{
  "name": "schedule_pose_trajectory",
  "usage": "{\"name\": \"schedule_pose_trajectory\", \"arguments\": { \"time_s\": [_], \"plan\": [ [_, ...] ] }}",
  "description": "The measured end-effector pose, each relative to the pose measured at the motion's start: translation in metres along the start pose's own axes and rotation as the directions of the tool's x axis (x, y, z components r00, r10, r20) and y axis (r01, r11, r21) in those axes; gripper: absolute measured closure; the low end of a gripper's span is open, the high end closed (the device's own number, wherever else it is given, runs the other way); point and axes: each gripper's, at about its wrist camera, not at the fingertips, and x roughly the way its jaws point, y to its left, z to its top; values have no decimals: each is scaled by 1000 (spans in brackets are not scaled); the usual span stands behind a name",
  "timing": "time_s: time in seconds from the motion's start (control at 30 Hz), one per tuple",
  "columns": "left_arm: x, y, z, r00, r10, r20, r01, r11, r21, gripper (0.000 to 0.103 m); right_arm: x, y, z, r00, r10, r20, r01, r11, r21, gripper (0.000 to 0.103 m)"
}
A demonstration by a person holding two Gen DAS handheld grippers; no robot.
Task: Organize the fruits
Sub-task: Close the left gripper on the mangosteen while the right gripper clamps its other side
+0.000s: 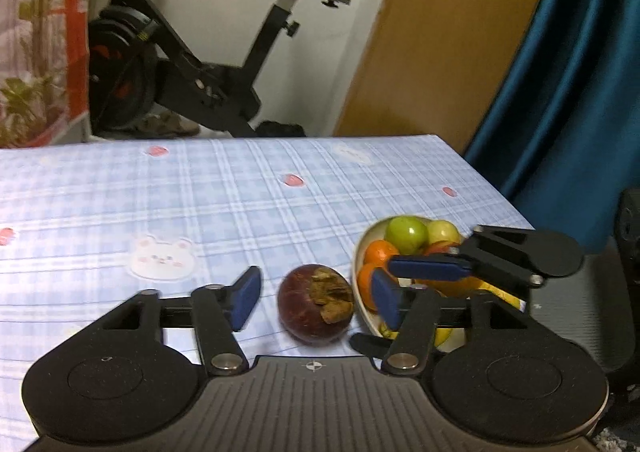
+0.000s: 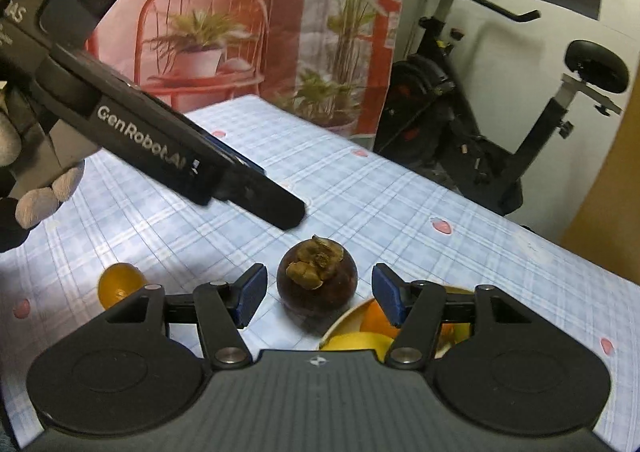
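Observation:
A dark purple mangosteen [image 1: 310, 312] with a dry brown cap lies on the checked blue tablecloth, just left of a cream bowl [image 1: 360, 252]. The bowl holds green fruits [image 1: 406, 234], oranges [image 1: 380, 252] and a banana. My left gripper [image 1: 316, 284] is open around the mangosteen, with a gap on each side. One of my right gripper's fingers [image 1: 428, 268] reaches over the bowl. In the right wrist view my right gripper [image 2: 319, 276] is open too, and the mangosteen [image 2: 318, 292] sits apart from its pads. One of my left gripper's fingers [image 2: 276, 203] hangs beyond the fruit.
A small amber fruit [image 2: 118, 284] lies on the cloth to the left. The bowl's rim [image 2: 344, 322] is under my right finger. A gloved hand [image 2: 40, 199] holds the left gripper. An exercise bike [image 1: 180, 63], a wooden door and a blue curtain [image 1: 580, 91] stand past the table's far edge.

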Motion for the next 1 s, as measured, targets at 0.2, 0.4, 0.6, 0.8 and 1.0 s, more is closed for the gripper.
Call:
{"name": "schedule_pose_trajectory", "arguments": {
  "time_s": [0.2, 0.4, 0.6, 0.8, 1.0],
  "plan": [
    [22, 10, -6, 999, -38, -16, 37, 998, -49, 33, 27, -6, 2, 998, 20, -62, -18, 999, 28, 42],
    [39, 13, -9, 997, -62, -41, 60, 997, -53, 33, 41, -10, 4, 996, 22, -92, -15, 998, 68, 42],
    [47, 17, -13, 995, -74, -63, 70, 995, -64, 33, 46, -11, 6, 994, 34, -108, -24, 996, 89, 42],
    [52, 21, -17, 995, -73, -70, 67, 995, -74, 34, 50, -11, 6, 992, 42, -120, -30, 994, 102, 41],
    [52, 25, -21, 994, -84, -70, 77, 992, -99, 42, 51, -11, 5, 993, 39, -113, -26, 993, 117, 41]
  ]
}}
